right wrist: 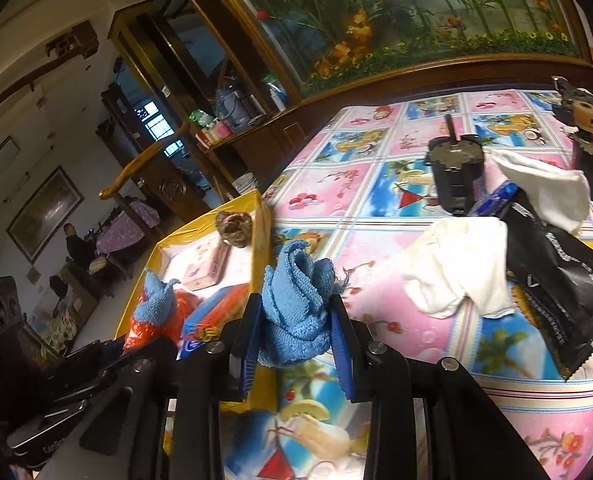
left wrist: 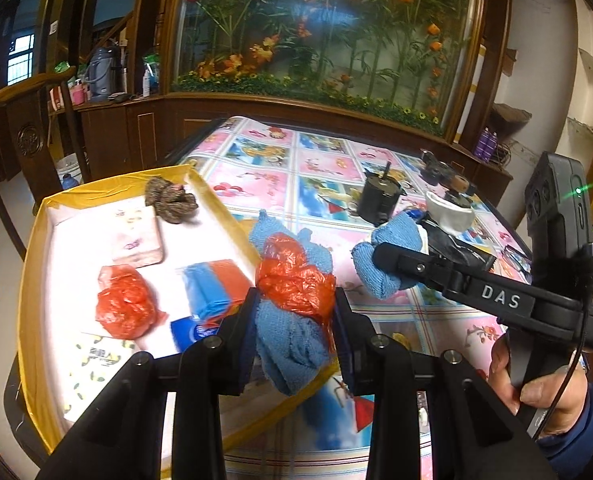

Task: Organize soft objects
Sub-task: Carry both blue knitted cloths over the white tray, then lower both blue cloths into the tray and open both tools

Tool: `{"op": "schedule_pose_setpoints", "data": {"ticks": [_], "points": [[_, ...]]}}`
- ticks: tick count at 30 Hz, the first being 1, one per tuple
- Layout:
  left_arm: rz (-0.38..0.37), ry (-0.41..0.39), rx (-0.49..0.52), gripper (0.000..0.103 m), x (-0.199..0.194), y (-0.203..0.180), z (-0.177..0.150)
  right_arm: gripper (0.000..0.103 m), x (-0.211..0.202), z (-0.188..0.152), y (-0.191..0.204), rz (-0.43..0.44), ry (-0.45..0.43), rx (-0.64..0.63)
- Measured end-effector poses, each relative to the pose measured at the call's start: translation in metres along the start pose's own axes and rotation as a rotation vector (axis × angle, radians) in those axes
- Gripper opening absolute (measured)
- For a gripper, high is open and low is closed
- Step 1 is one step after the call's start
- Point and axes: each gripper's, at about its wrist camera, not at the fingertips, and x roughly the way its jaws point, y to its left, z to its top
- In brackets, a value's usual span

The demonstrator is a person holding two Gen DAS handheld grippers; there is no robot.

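My left gripper (left wrist: 294, 312) is shut on a blue cloth (left wrist: 288, 344) together with a crumpled red plastic bag (left wrist: 292, 276), held over the right edge of the yellow box (left wrist: 28, 280). My right gripper (right wrist: 296, 324) is shut on a second blue cloth (right wrist: 296, 300) just right of the box (right wrist: 262, 208); it also shows in the left wrist view (left wrist: 388, 264). In the box lie another red bag (left wrist: 124, 304), a blue and orange pack (left wrist: 216, 288), a pink tissue pack (left wrist: 136, 236) and a brown yarn bundle (left wrist: 170, 198).
On the patterned tablecloth (right wrist: 360, 200) lie a white cloth (right wrist: 460, 268), a black foil pouch (right wrist: 556, 292), another white cloth (right wrist: 544, 188) and two black motor parts (right wrist: 454, 168). A wooden cabinet with a flower panel stands behind the table. A wooden chair stands left.
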Motion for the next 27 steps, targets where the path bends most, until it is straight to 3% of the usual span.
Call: {"op": "schedule_pose_setpoints", "data": {"ticks": [12, 19, 27], "points": [[0.096, -0.028, -0.126, 0.033, -0.015, 0.068, 0.0, 0.035, 0.019, 0.005, 0.049, 0.049, 0.05, -0.087], [0.171, -0.021, -0.209, 0.033, -0.014, 0.112, -0.001, 0.035, 0.046, 0.009, 0.085, 0.094, 0.11, -0.141], [0.205, 0.01, -0.254, 0.033, -0.008, 0.136, -0.002, 0.035, 0.092, 0.018, 0.109, 0.107, 0.204, -0.16]]}}
